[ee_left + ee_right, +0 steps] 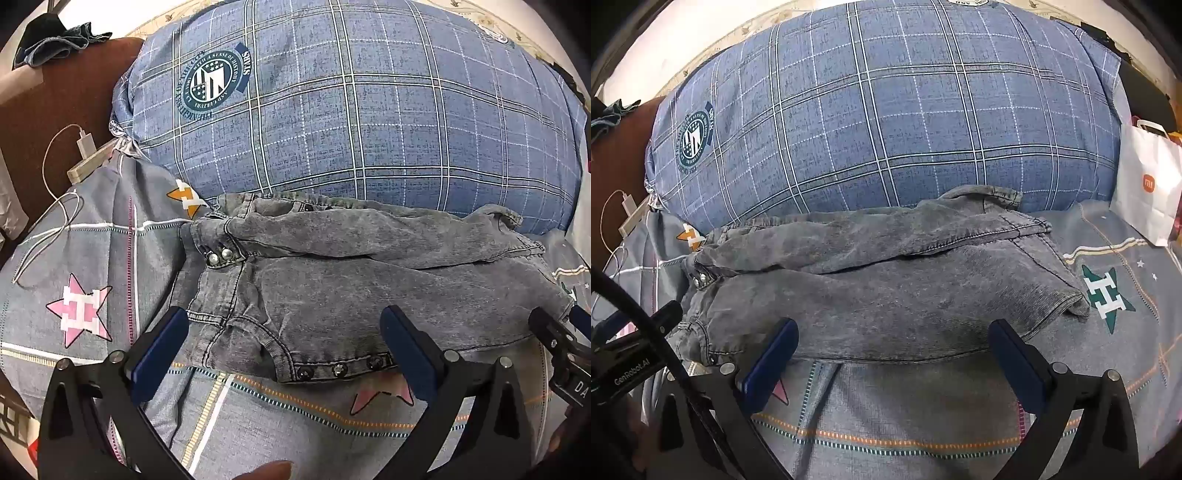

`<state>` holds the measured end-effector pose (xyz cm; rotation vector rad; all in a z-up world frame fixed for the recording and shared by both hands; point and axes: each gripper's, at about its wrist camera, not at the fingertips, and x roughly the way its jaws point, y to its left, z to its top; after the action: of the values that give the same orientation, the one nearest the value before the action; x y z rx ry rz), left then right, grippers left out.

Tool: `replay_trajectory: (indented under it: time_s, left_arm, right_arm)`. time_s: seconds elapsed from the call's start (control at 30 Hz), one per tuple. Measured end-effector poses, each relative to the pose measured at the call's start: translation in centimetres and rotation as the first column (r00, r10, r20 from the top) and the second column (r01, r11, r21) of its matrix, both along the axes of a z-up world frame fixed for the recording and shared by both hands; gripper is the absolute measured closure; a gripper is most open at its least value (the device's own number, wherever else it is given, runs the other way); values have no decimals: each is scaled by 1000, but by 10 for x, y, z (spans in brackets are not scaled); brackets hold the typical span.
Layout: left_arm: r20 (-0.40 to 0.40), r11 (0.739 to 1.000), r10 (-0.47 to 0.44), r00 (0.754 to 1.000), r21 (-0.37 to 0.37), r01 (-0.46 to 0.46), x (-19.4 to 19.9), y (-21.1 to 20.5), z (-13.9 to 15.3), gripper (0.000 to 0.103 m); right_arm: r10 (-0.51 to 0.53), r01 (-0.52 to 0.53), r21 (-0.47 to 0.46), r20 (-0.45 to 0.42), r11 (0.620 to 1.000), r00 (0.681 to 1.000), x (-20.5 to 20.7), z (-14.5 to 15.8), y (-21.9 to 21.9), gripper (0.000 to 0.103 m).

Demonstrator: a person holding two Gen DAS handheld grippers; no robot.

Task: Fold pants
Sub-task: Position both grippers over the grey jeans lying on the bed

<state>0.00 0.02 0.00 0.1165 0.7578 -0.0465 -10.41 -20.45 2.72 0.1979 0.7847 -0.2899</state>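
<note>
A pair of grey washed-denim pants (369,280) lay folded in a loose bundle on a bed, on a grey sheet (92,240) printed with stars and checked lines. All places here are given relative to the pants.

Just behind the pants, touching their far edge, a large blue plaid pillow (351,110) rose up and filled the upper part of both views. It carried a round dark-teal crest (212,81) near its left end. The pants' waistband lay at their left end, with two metal snaps (218,254) showing there, and a row of dark snaps (338,369) ran along the near edge. One layer of denim was folded over the top along the far side, its stitched hem reaching toward the right end.

The left gripper (284,343) sat at the near edge of the pants, over the waistband end. Its blue-padded fingers (406,347) stood wide apart, holding nothing. The right gripper (894,350) sat at the near edge further toward the leg end, its blue fingers (775,354) likewise spread wide and empty, their tips just meeting the cloth's edge.

To the left of the pants, near the pillow's corner, a white charger (86,146) with a looping white cable (44,229) lay on the sheet, beside a brown headboard (55,110). To the right of the pants, well apart, a white paper bag (1145,192) with an orange logo stood on the bed. A green star print (1106,291) marked the sheet just right of the leg end.
</note>
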Motion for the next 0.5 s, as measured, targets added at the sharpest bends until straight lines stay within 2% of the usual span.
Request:
replay_trajectory:
  time_s: [0.17,0.27,0.4,0.5]
  left_arm:
    - [-15,1000,0,1000,-18,-1,3,5,5,0]
    - [-29,1000,2,1000,-13,-3,6,2,-3,0]
    - [-96,999,-41,994,-33,38,12,-3,-23,0]
    - [-153,997,-35,988,-72,24,15,-3,-36,0]
  right_arm:
    - [-2,2,3,2,1000,1000,1,-2,2,0]
    - [-9,9,-3,-5,1000,1000,0,-4,0,0]
    - [-14,15,3,-23,1000,1000,2,-4,-2,0]
    - [-13,13,9,-33,1000,999,3,-7,-4,0]
